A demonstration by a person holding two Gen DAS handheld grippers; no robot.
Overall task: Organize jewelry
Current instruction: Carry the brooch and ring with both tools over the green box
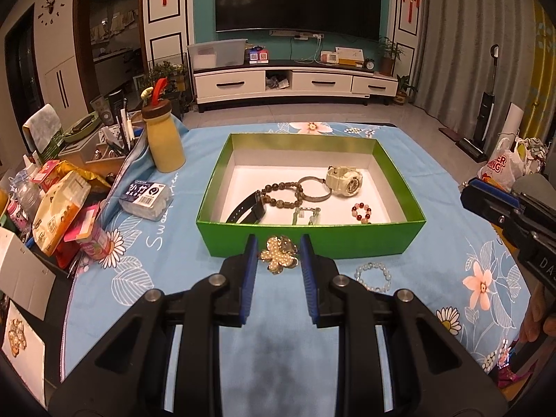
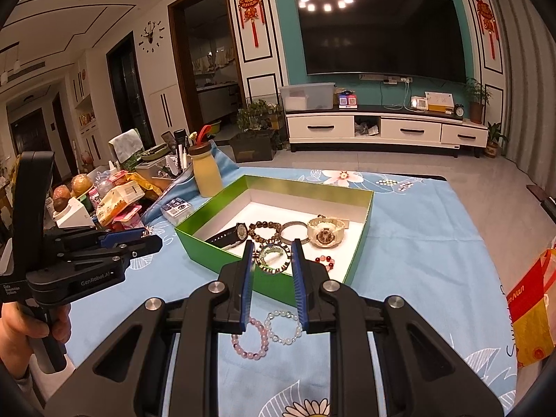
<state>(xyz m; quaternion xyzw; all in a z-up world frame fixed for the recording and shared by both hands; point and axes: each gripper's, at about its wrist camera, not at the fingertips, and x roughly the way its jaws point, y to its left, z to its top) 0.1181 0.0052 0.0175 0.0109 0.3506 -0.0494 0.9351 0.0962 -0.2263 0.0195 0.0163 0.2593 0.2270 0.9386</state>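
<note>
A green box (image 1: 312, 241) with a white floor holds a cream watch (image 1: 344, 180), a black watch (image 1: 248, 206), a brown bead bracelet (image 1: 279, 196), a metal bangle (image 1: 314, 189) and a red bead bracelet (image 1: 361, 212). My left gripper (image 1: 278, 255) is shut on a gold pearl flower brooch (image 1: 278, 255) just before the box's front wall. My right gripper (image 2: 271, 259) is shut on a dark ring bracelet (image 2: 272, 259) over the box's near edge (image 2: 271, 288). A clear bead bracelet (image 2: 283, 326) and a pink bead bracelet (image 2: 252, 338) lie on the cloth below it.
A yellow bottle (image 1: 165, 139) and a tissue pack (image 1: 146, 199) stand left of the box. Snack packs and clutter (image 1: 59, 208) crowd the table's left edge. Bags (image 2: 531, 309) sit at the right. The blue floral cloth (image 1: 156, 271) covers the table.
</note>
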